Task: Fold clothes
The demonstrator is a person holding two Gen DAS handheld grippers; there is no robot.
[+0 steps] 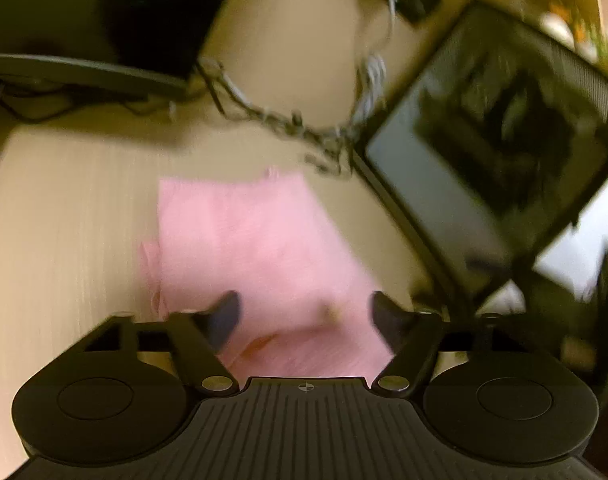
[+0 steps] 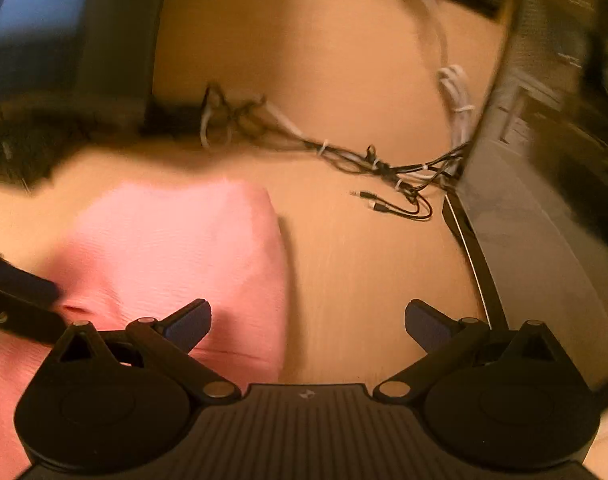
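1 pink garment (image 1: 259,248) lies folded flat on the desk (image 1: 63,208), straight ahead of my left gripper (image 1: 306,316), whose jaws stand apart over its near edge with nothing pinched. From my right gripper (image 2: 308,326) the cloth sits off to the left; those jaws gape wide over bare wood. Past the cloth runs a tangle of cables (image 2: 368,160), and a dark monitor (image 1: 492,148) leans to the right.

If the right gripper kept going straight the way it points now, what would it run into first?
Probably the bare wooden table: the right gripper points down at it, just right of the pink cloth. Depth is hard to judge.
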